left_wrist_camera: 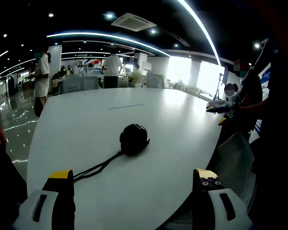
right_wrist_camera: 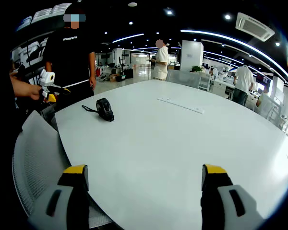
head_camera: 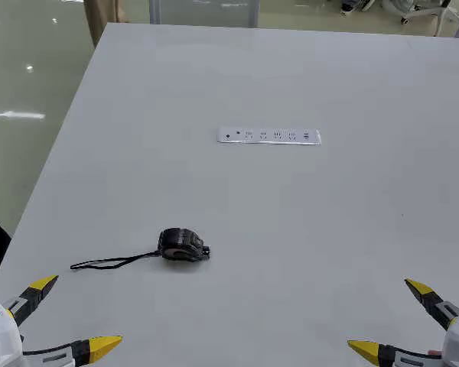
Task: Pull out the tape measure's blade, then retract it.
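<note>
A black tape measure (head_camera: 183, 245) lies on the white table (head_camera: 306, 84), its black wrist strap (head_camera: 111, 263) trailing to the left; no blade is out. My left gripper (head_camera: 70, 313) hovers open at the near left edge, below and left of the tape. In the left gripper view the tape measure (left_wrist_camera: 134, 139) sits ahead between my yellow-tipped jaws, well apart from them. My right gripper (head_camera: 389, 319) is open at the near right, far from the tape. The right gripper view has the tape measure (right_wrist_camera: 104, 108) at far left and the left gripper (right_wrist_camera: 49, 91) beyond it.
A white power strip (head_camera: 268, 136) is set flat in the middle of the table, beyond the tape. A grey mesh chair (right_wrist_camera: 33, 143) stands at the near edge. Several people stand around the office in the background.
</note>
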{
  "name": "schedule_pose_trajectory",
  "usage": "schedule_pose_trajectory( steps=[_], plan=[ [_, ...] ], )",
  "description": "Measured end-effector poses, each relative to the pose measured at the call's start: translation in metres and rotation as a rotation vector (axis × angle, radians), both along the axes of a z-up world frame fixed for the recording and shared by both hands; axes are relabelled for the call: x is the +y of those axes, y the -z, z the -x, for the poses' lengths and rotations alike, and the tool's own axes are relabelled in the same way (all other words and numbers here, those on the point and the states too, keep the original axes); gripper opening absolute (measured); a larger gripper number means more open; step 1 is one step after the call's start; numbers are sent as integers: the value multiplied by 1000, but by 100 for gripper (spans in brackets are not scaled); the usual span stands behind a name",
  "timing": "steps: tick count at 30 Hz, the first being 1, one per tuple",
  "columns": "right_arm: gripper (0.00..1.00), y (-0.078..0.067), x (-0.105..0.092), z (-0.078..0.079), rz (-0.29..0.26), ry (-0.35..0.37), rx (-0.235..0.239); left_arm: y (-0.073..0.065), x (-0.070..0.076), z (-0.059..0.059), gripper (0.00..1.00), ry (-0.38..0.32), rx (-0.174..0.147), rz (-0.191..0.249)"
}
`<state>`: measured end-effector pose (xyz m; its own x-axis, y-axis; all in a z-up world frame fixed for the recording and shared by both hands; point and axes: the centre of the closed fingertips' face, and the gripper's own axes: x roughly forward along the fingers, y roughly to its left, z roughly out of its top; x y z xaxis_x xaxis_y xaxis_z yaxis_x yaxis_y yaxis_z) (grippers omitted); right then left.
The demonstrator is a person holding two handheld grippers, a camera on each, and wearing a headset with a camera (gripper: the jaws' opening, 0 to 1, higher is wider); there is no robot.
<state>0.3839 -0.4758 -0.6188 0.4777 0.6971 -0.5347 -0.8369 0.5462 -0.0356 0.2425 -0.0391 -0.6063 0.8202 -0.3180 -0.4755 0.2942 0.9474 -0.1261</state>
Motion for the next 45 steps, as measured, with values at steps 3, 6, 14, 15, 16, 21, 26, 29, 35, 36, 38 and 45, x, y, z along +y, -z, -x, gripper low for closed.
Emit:
schedule_pose_trajectory(
  steps=[3, 6, 14, 15, 16, 21, 26, 29, 35, 36, 38, 45],
  plan=[
    [100, 0, -1, -1, 2, 3, 0, 0, 0, 0, 100, 2, 1, 1],
    [100, 1, -2, -1, 4, 4, -2, 1, 1, 0, 100, 2, 10, -4],
    [100, 1, -2, 2, 17, -8, -7, 2, 4, 4, 100, 9, 26, -23],
    [100, 1, -2, 2, 18, -4, -6, 3, 5, 5, 100, 7, 30, -22],
    [100, 1, -2, 2, 17, -2, -7, 3, 5, 5, 100, 7, 32, -22],
    [100, 1, -2, 3, 15, -4, -5, 3, 6, 5, 100, 9, 32, -19],
    [100, 0, -2, 3, 10, -3, -4, 3, 7, 3, 100, 10, 29, -15],
    [100, 0, -3, 3, 13, -2, -5, 4, 7, 2, 100, 13, 32, -17],
    [100, -1, -1, 2, 14, -4, -7, 5, 8, 0, 100, 19, 35, -17],
    [100, -1, 0, 2, 14, -5, -4, 6, 8, 0, 100, 23, 38, -21],
    [100, 1, 1, 2, 22, -10, -2, 7, 8, -1, 100, 29, 44, -23],
    [100, 1, 11, 0, 29, -57, 0, 7, 7, -9, 98, 64, 61, -54]
  ],
)
